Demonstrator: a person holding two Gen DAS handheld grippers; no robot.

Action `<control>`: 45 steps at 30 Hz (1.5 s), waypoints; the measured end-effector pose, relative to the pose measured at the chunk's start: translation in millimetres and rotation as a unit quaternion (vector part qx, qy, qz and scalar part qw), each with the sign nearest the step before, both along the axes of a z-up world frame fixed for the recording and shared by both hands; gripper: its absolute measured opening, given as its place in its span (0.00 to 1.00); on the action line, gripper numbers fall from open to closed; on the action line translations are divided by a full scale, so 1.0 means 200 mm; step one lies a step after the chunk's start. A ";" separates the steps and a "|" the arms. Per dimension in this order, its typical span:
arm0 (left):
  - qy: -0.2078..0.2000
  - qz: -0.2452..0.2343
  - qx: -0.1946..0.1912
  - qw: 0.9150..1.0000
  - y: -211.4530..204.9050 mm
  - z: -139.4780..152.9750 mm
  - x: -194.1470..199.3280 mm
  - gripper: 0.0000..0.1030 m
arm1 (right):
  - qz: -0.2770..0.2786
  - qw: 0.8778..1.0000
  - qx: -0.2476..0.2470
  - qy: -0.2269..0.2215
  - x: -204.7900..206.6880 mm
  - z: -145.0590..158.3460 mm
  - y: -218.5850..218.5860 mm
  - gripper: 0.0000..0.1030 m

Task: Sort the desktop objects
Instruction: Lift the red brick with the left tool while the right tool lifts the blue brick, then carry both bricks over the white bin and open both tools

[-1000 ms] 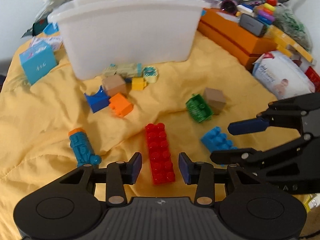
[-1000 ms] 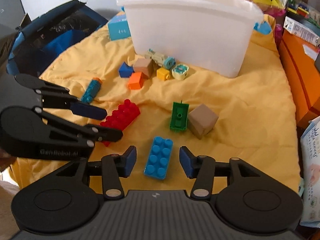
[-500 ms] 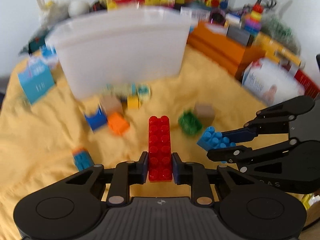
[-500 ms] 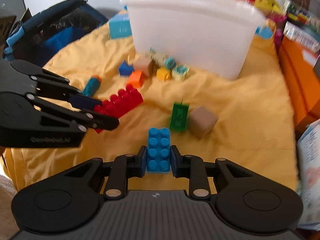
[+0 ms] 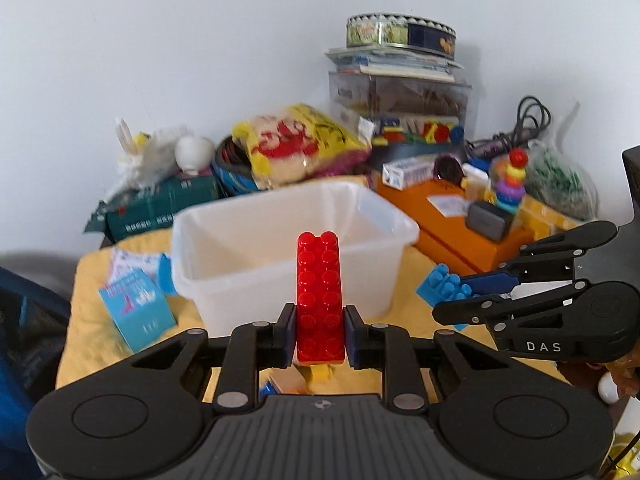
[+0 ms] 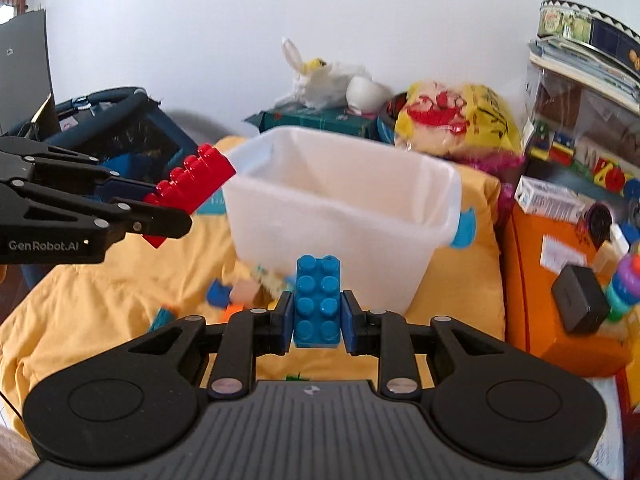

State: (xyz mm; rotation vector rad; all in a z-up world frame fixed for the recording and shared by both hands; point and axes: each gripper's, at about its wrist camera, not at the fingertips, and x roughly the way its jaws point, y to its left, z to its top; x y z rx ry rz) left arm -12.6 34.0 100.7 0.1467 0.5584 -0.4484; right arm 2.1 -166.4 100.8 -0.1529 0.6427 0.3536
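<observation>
One white plastic bin [image 5: 296, 240] stands on the yellow cloth [image 6: 100, 292] with its mouth open toward both cameras, and the part of its inside that shows holds nothing. Two bricks are lifted off the cloth in front of it: the left gripper [image 5: 319, 334] pinches one long red brick [image 5: 320, 296] by its near end, and the right gripper [image 6: 317, 322] pinches one shorter blue brick [image 6: 318, 300]. Several small blocks [image 6: 236, 294], too blurred to count, lie on the cloth at the bin's near wall.
</observation>
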 end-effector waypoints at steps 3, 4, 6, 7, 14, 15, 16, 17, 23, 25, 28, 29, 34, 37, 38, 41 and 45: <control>-0.007 0.002 0.000 1.000 0.01 0.03 0.04 0.27 | 0.002 1.000 -0.005 -0.015 0.05 0.03 0.00 0.26; -0.011 0.002 0.000 1.000 0.00 0.04 0.05 0.27 | 0.002 1.000 -0.007 -0.020 0.06 0.04 0.01 0.26; -0.020 -0.003 0.008 1.000 0.00 0.06 0.09 0.27 | 0.001 0.999 -0.012 -0.032 0.10 0.07 0.01 0.26; -0.025 -0.005 0.012 1.000 -0.01 0.07 0.11 0.27 | 0.000 0.999 -0.013 -0.038 0.11 0.08 0.01 0.26; -0.069 0.002 0.011 0.998 -0.02 0.18 0.26 0.27 | -0.018 0.997 0.006 -0.079 0.27 0.20 0.00 0.26; -0.072 0.005 0.011 0.997 -0.03 0.19 0.29 0.27 | -0.022 0.997 0.009 -0.080 0.30 0.21 0.00 0.26; -0.075 0.008 0.009 0.997 -0.03 0.20 0.32 0.27 | -0.026 0.996 0.015 -0.081 0.33 0.22 0.00 0.26; -0.077 0.011 0.008 0.997 -0.03 0.21 0.35 0.27 | -0.028 0.996 0.022 -0.081 0.35 0.22 -0.01 0.26; -0.070 0.025 0.001 0.997 -0.06 0.18 0.51 0.27 | -0.050 0.996 0.031 -0.069 0.51 0.20 0.01 0.26; -0.067 0.028 0.007 0.997 -0.08 0.15 0.55 0.27 | -0.054 0.996 0.030 -0.063 0.54 0.18 0.01 0.26; -0.056 0.031 0.019 0.998 -0.10 0.08 0.60 0.27 | -0.058 0.997 0.024 -0.051 0.57 0.13 0.03 0.26; -0.052 0.030 0.019 0.998 -0.10 0.06 0.62 0.27 | -0.059 0.997 0.022 -0.047 0.59 0.11 0.04 0.26; -0.021 0.024 0.045 0.999 -0.13 -0.05 0.69 0.33 | -0.067 0.998 0.014 -0.010 0.66 0.01 0.07 0.29; -0.011 0.026 0.028 0.999 -0.10 -0.06 0.67 0.40 | -0.067 0.998 0.010 -0.014 0.64 0.00 0.07 0.37; -0.012 0.028 0.024 0.999 -0.09 -0.05 0.66 0.40 | -0.068 0.997 0.010 -0.018 0.63 0.01 0.07 0.43; -0.023 0.027 0.015 0.999 -0.05 -0.01 0.60 0.40 | -0.067 0.997 0.023 -0.029 0.57 0.04 0.04 0.44; -0.043 0.022 0.011 0.999 -0.02 0.02 0.44 0.48 | -0.052 0.997 0.038 -0.044 0.44 0.08 0.01 0.44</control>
